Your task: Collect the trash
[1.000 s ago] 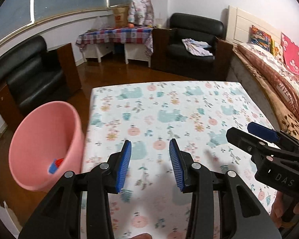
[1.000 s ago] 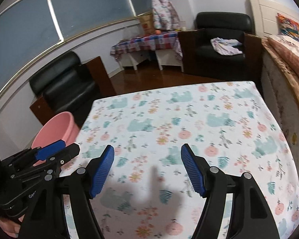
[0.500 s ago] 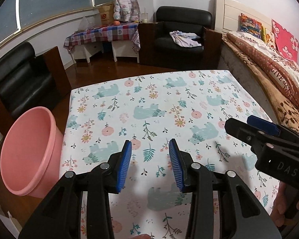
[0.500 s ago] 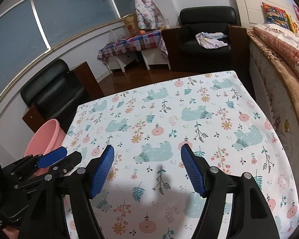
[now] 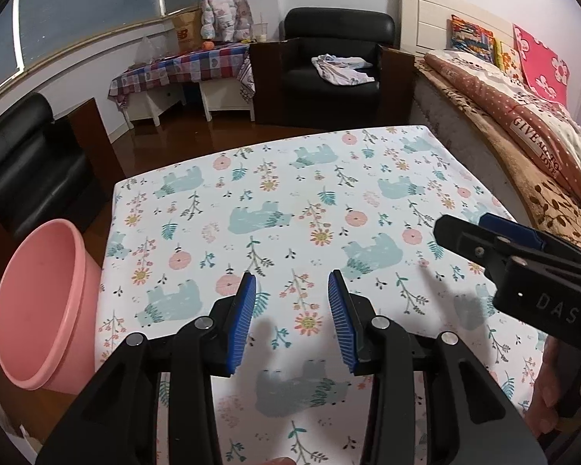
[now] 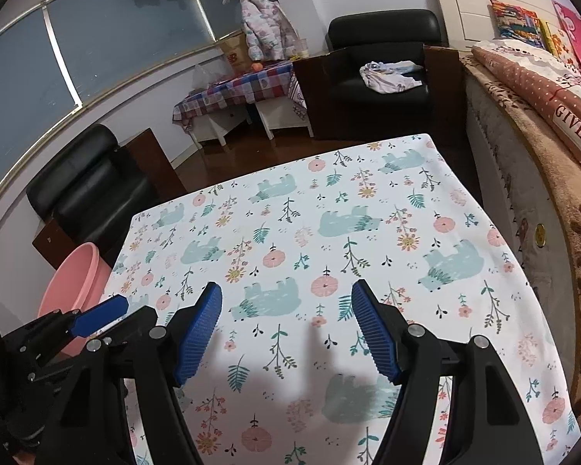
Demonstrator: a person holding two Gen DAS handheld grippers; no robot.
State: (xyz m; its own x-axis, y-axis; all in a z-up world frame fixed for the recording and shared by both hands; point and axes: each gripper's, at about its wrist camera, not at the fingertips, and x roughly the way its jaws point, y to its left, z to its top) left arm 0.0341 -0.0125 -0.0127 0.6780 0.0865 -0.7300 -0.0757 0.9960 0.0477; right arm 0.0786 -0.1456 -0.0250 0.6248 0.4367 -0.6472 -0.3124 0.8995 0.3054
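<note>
Left wrist view: the table [image 5: 290,201] in its bear-print cloth shows no trash. The pink bin [image 5: 38,310] stands against its left edge, within easy reach; its contents are hidden. Both tools hang empty above, left gripper [image 5: 290,310] and right gripper [image 6: 286,325] spread apart.

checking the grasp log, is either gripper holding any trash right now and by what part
Nothing is held: the left gripper and right gripper are both open and empty above the tablecloth.

- Left wrist view looks forward over the left tongs [image 5: 290,317], close above the counter [image 5: 290,201].
- Right wrist view does likewise beside it, sharing counter, pink bin [image 6: 75,275].
</note>
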